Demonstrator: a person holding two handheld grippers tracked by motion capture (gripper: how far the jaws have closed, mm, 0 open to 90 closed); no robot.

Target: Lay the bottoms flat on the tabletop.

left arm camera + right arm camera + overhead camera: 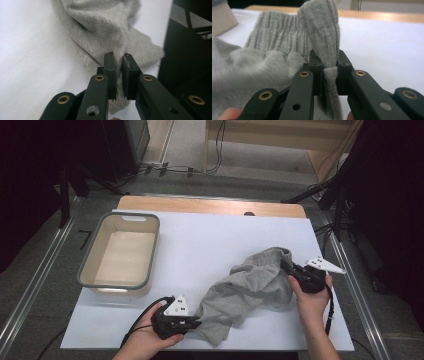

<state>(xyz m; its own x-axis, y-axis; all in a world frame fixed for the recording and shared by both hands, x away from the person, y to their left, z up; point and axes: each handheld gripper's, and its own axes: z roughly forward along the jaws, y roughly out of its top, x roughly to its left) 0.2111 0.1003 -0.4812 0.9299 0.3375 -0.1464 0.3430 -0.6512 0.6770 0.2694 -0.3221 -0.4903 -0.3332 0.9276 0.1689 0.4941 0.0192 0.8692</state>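
Note:
A grey knit garment lies bunched on the white table cover, stretching from near front centre to the right. My left gripper is shut on its lower left edge; in the left gripper view the cloth is pinched between the jaws of the left gripper. My right gripper is shut on the ribbed waistband at the garment's right end. In the right gripper view a fold of ribbed band stands up from the jaws of the right gripper.
A beige tub with a grey rim stands empty at the table's left. The white cover has bare room in the middle and back. A wooden table edge runs along the far side. Cables lie on the floor beyond.

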